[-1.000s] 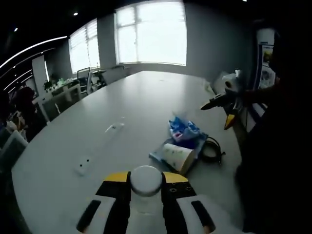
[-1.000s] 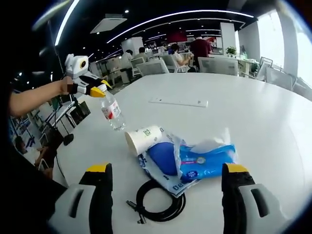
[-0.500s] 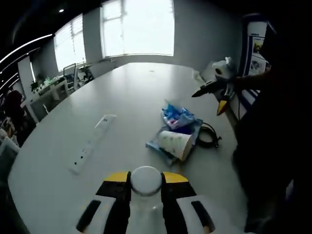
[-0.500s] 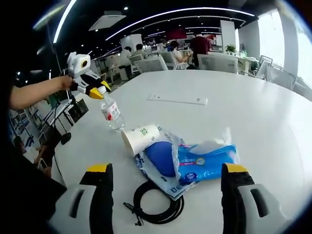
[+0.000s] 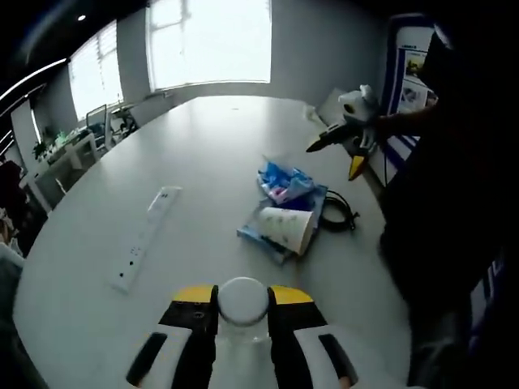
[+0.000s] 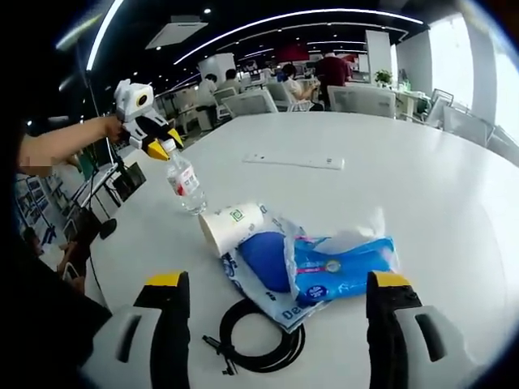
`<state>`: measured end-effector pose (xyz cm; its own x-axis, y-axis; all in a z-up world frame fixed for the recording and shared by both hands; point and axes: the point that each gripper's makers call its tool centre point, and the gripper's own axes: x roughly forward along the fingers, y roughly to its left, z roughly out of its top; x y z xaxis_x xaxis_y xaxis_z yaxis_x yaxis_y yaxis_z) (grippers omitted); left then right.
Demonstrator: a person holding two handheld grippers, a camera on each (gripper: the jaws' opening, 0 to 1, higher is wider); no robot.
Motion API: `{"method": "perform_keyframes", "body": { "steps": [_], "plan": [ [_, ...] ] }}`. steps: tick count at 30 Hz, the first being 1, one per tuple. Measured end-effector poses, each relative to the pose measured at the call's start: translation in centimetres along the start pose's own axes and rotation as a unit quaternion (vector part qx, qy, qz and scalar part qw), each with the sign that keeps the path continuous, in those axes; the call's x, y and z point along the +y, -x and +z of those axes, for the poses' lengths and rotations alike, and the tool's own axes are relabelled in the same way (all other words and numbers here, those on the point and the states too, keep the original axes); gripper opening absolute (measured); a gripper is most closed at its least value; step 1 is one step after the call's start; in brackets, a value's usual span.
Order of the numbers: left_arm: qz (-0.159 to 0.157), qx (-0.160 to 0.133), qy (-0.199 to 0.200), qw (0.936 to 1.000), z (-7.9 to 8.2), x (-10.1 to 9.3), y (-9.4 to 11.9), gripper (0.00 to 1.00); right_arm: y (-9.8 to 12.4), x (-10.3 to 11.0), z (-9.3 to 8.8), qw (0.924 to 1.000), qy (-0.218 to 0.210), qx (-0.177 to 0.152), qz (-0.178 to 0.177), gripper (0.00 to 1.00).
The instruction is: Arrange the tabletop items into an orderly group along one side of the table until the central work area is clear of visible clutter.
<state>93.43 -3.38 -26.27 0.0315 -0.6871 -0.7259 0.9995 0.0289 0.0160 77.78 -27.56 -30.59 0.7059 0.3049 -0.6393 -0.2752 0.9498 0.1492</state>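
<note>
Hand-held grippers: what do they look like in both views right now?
Each hand-held gripper has two white jaws with black slot-shaped insets and yellow tips. The left hand-held gripper and the right hand-held gripper are built alike. In the right gripper view the left one has a white body with a black midsection behind its yellow-tipped jaws.

A clear water bottle [image 6: 186, 183] with a red-and-white label stands upright on the desk at left of centre in the right gripper view. Just lower right, a paper cup [image 6: 229, 228] lies on its side against a blue tissue pack [image 6: 340, 264]. A coiled black cable [image 6: 258, 334] lies below them. A white power strip [image 6: 295, 161] lies flat farther up.
</note>
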Motion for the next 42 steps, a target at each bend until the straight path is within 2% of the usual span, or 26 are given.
{"method": "perform_keyframes", "body": {
  "steps": [13,21,26,28,34,37,42],
  "plan": [
    [-0.012,-0.002,-0.012,0.9999,0.1,-0.1,-0.3,0.22,-0.2,-0.1,-0.1,1.0000,0.002,0.002,0.003,0.86],
    [0.004,0.004,-0.017,0.9998,0.5,-0.1,-0.4,0.28,-0.3,0.0,-0.1,1.0000,0.007,0.003,0.006,0.86],
    [0.020,-0.012,0.002,0.9997,1.1,0.2,0.1,0.29,-0.3,0.1,0.1,0.9999,0.007,-0.001,0.007,0.86],
    [0.026,-0.017,0.021,0.9993,1.3,0.3,0.3,0.30,-0.2,0.2,0.3,0.9999,0.007,-0.005,0.009,0.86],
    [0.058,-0.033,0.056,0.9962,2.0,0.4,1.1,0.37,0.0,0.3,0.7,0.9997,0.007,-0.018,0.013,0.88],
    [0.084,-0.038,0.067,0.9935,2.1,0.2,1.5,0.38,0.1,0.4,0.8,0.9996,0.008,-0.021,0.015,0.89],
    [0.109,-0.063,0.103,0.9867,2.7,-0.4,2.3,0.41,0.3,0.3,1.2,0.9993,0.010,-0.033,0.017,0.90]
  ]
}}
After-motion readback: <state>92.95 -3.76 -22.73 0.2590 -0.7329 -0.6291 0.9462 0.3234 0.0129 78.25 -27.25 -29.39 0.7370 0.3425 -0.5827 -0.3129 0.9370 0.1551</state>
